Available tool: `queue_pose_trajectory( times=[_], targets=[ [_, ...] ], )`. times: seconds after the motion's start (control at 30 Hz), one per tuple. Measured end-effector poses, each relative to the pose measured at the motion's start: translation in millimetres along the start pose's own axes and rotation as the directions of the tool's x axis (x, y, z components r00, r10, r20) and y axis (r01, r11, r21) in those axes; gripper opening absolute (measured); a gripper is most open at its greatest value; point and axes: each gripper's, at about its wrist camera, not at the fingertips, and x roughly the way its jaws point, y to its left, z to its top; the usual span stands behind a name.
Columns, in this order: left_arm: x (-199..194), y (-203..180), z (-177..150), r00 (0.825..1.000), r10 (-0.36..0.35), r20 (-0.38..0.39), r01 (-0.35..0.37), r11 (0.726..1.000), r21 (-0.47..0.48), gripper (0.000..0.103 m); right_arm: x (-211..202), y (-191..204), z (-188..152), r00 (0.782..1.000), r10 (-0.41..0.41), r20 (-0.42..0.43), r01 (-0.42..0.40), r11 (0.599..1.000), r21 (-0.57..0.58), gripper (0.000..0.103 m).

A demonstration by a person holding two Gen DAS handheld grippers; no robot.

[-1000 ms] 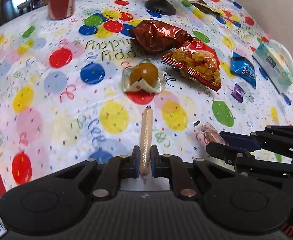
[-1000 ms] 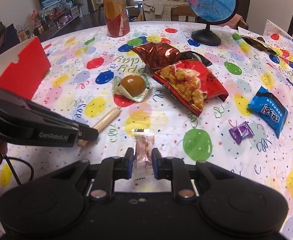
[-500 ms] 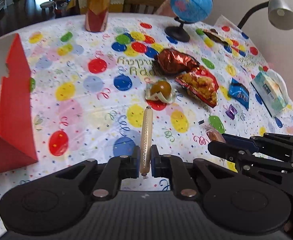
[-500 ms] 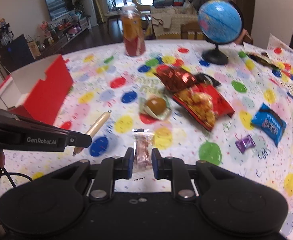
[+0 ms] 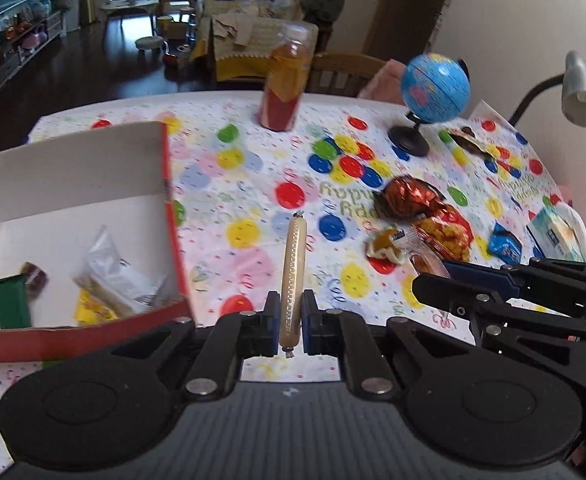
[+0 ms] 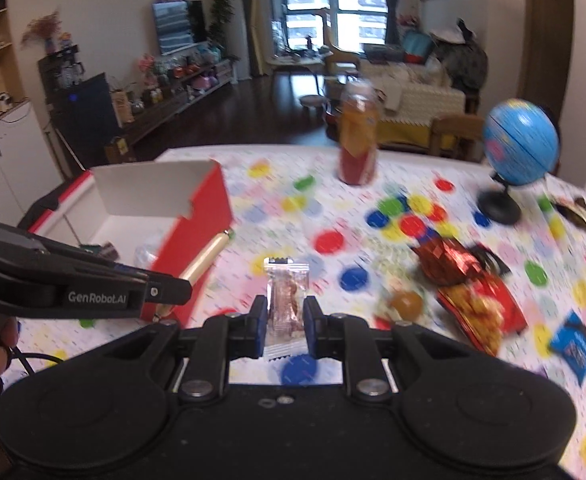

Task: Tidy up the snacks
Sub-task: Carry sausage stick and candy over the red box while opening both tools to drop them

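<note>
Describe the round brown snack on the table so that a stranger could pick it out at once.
Start at the blue desk globe at the far side of the balloon-print tablecloth, then come nearer past the crumpled copper-red foil bag. Just in front lies the round brown bun in clear wrapping, the only ball-shaped snack among flat packets.

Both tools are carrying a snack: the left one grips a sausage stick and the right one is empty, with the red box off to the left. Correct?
Not quite: the right tool is shut on a clear-wrapped snack packet, as the right wrist view shows. The left tool does grip the sausage stick, red box leftward.

White cloth (image 5: 253,184) dotted with coloured balloons; red box (image 5: 173,240) at 9 o'clock, white inside; blue globe (image 5: 435,88) at 1.
</note>
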Motion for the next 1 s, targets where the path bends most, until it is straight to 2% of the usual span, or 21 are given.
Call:
queue_pose_trajectory(
  times=[0.27, 0.5, 1.0],
  targets=[
    [-29.4, 52.5, 6.1, 0.997, 0.05, 0.052, -0.047, 0.997, -0.065, 0.01, 15.0, 51.2, 29.0, 0.999, 0.045, 0.029, -0.043, 0.997, -0.06, 0.017],
    [-47.2, 98.2, 6.6, 0.992, 0.101, 0.073, -0.093, 0.99, -0.104, 0.01, 35.7, 91.8, 44.7, 0.997, 0.075, 0.021, -0.073, 0.993, -0.093, 0.017],
    [-47.2, 191.3, 2.1, 0.979, 0.202, 0.031, -0.195, 0.967, -0.163, 0.01, 96.8, 152.1, 52.3, 0.993, 0.1, -0.061, -0.106, 0.989, -0.099, 0.017]
  ],
)
